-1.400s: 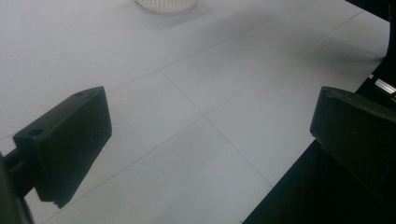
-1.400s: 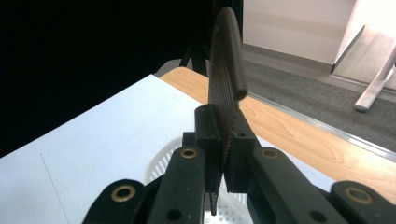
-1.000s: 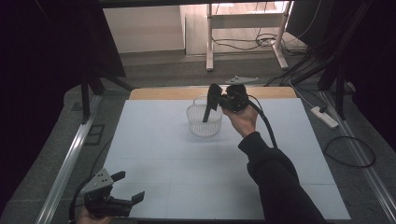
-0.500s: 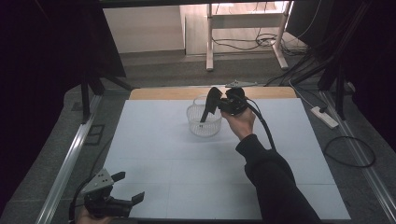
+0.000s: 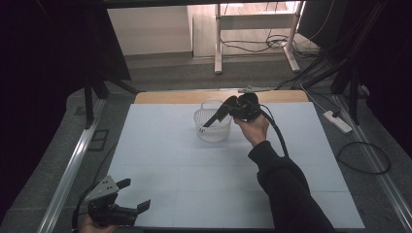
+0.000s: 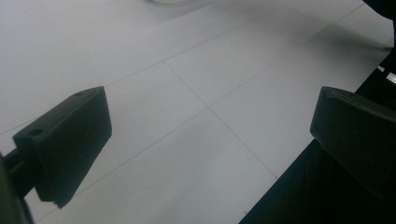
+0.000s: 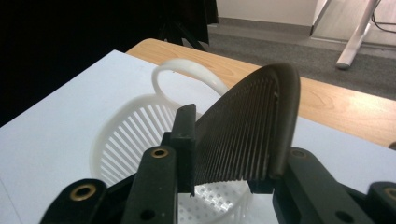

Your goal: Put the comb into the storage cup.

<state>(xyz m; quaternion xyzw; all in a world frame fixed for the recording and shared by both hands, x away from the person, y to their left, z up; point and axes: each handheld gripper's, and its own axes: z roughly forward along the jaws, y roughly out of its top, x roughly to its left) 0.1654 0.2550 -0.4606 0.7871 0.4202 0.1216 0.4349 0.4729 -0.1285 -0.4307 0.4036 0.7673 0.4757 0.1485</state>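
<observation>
A white slotted basket (image 5: 212, 130) with a hoop handle stands at the back middle of the white table (image 5: 194, 170). My right gripper (image 5: 227, 108) hangs just right of and above the basket, tilted down-left toward it. A black comb (image 5: 214, 119) stands between its jaws and slants down into the basket. In the right gripper view the comb (image 7: 247, 121) spans the gap of the right gripper (image 7: 233, 156), teeth against one pad and spine against the other, above the basket (image 7: 126, 135). These jaws have just been opening, with the comb between them. My left gripper (image 5: 135, 194) rests open at the near left corner; in its own view the left gripper (image 6: 210, 140) holds nothing.
A wooden strip (image 5: 165, 97) runs along the table's far edge. Metal rails (image 5: 73, 165) flank the table. A power strip (image 5: 337, 121) and cables lie on the floor at the right. Desk legs (image 5: 218, 43) stand beyond.
My right hand has sunk a little toward the basket, bringing the comb's tip lower over it. The left gripper has stayed where it was.
</observation>
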